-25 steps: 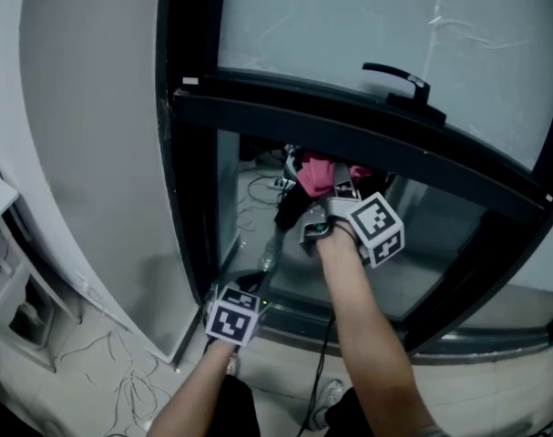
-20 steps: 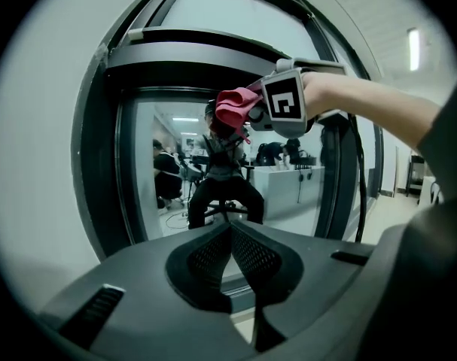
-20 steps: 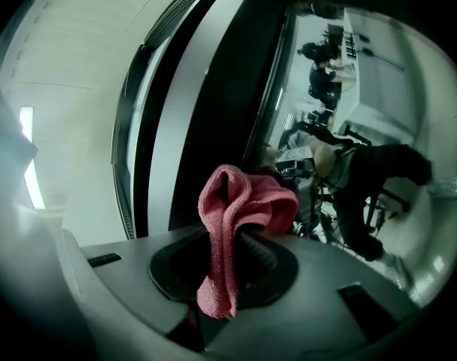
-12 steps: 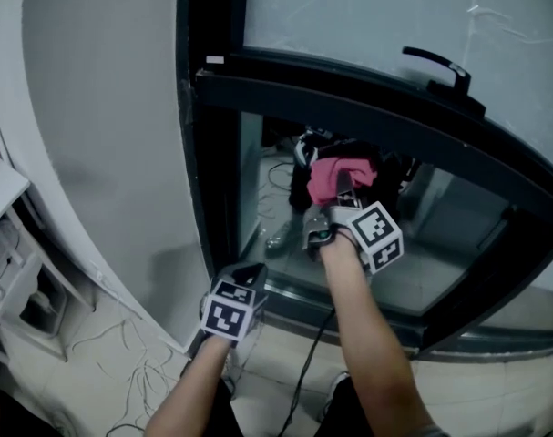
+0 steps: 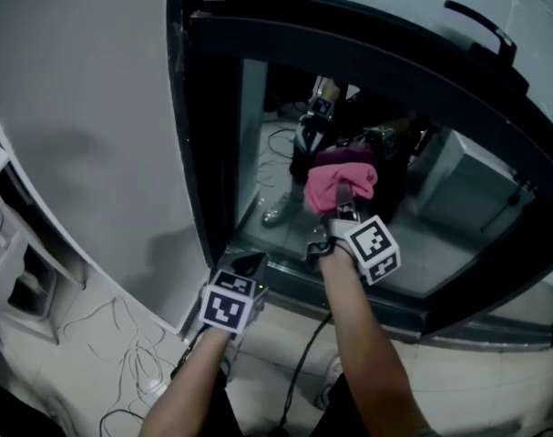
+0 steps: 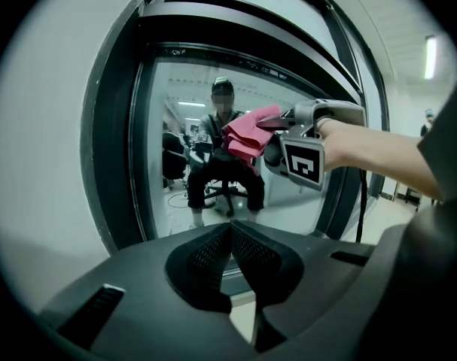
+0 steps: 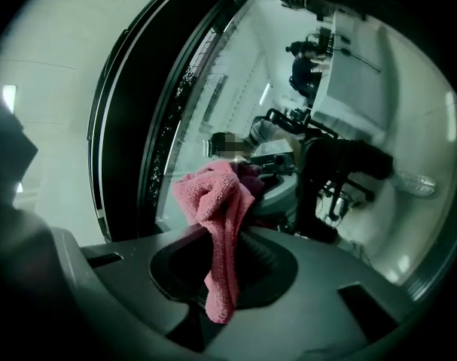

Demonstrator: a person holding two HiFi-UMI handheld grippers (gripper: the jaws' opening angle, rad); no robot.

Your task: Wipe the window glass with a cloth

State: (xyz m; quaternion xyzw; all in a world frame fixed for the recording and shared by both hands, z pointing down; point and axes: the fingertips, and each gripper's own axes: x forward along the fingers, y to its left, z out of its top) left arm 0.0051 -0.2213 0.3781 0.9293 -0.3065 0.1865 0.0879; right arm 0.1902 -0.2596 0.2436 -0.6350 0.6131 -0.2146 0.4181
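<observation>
Cloth [image 7: 213,201], pink and bunched, is sitting between the jaws of the right gripper [image 7: 226,235]; the jaws are clenching on its middle, with a wad bulging out above the tips and a tail hanging down below them. In the head view this gripper is reaching out far from the person, holding the cloth up at the lower pane of the window glass [image 5: 458,208], left of the pane's centre. Whether the cloth is actually touching the glass cannot be told from any view. The arm behind it is stretching up from the near edge, and the marker cube [image 5: 374,248] is riding just near of the cloth. The left gripper [image 6: 230,235] is hanging lower and to the left, near the bottom left corner of the dark window frame [image 5: 203,153]; its jaws are pressing together with nothing between them, and it is pointing toward the glass without reaching it. The two grippers are staying apart, the left one nearer the person. A black handle [image 5: 481,24] is sitting on the upper sash, far and to the right. A seated person [image 6: 220,164] on a wheeled chair is showing in the pane. A pale wall [image 5: 76,107] is running along the left of the frame, and thin cables [image 5: 121,353] are lying loose on the floor below it.
</observation>
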